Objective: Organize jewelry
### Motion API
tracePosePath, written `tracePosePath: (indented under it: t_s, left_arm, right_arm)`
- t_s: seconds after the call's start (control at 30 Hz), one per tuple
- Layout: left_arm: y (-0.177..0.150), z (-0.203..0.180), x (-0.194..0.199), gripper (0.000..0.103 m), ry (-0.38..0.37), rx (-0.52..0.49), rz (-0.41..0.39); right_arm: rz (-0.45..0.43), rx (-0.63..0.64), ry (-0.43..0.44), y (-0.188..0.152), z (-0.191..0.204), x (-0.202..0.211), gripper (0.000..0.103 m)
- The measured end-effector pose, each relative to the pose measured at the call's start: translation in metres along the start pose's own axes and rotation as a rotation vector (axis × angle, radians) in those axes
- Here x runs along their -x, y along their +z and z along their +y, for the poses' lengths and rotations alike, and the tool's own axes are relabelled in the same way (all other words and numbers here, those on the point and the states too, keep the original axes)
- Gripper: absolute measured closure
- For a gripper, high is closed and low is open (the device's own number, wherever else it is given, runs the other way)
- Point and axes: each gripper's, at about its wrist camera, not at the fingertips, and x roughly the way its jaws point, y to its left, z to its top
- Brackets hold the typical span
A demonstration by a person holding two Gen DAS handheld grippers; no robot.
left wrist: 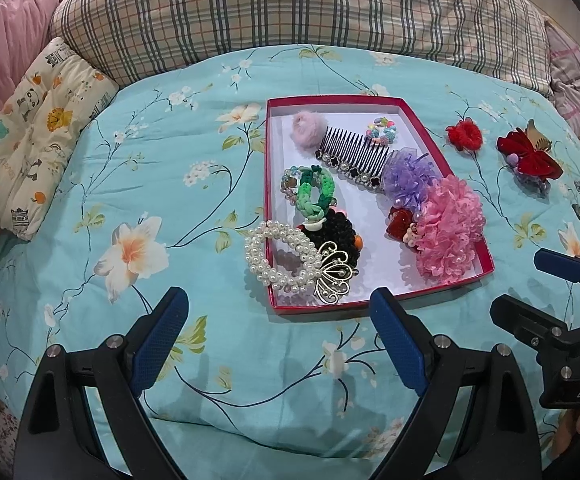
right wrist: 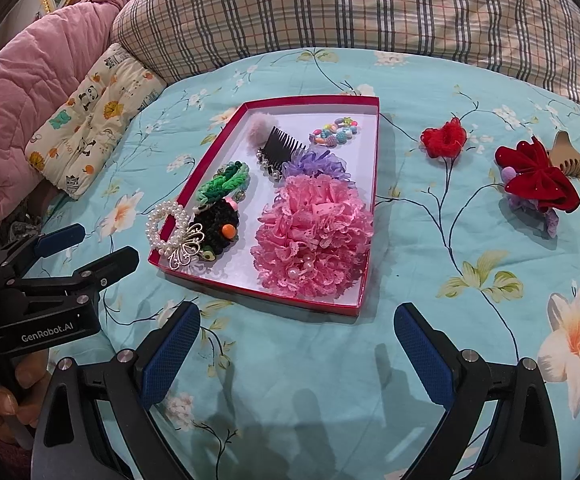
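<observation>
I am working two hand-held grippers above a bed covered in a turquoise floral quilt (right wrist: 370, 380). My landmark is a shallow red box (right wrist: 374, 168) lying on the quilt, already crowded with hair ornaments: a pink lace flower (right wrist: 314, 236), a black comb (right wrist: 280, 144), a green braided band (right wrist: 224, 182) and a pearl ring (right wrist: 166, 222) draped over the box's near left rim. Two pieces lie loose on the quilt to the right of the box: a red scrunchie (right wrist: 444, 138) just beyond its right wall, and a red bow clip (right wrist: 538, 180) farther right, its long axis slanting away from the box. My right gripper (right wrist: 296, 350) hovers at the box's near edge, jaws wide and empty; the left gripper (left wrist: 280, 340) hovers toward the near left corner, jaws also wide and empty. I judge the right gripper nearer to both loose pieces, which lie ahead and to its right.
</observation>
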Motion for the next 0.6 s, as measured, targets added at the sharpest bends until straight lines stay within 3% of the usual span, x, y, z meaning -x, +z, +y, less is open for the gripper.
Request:
tracePosePath:
  t_s: [0.6]
  left_arm:
    - [0.0003,0.0024,-0.0017,0.010,0.011,-0.001,-0.003]
  right_arm:
    - [0.005,0.000,-0.002,-0.0010,0.0000,-0.0017,0.004]
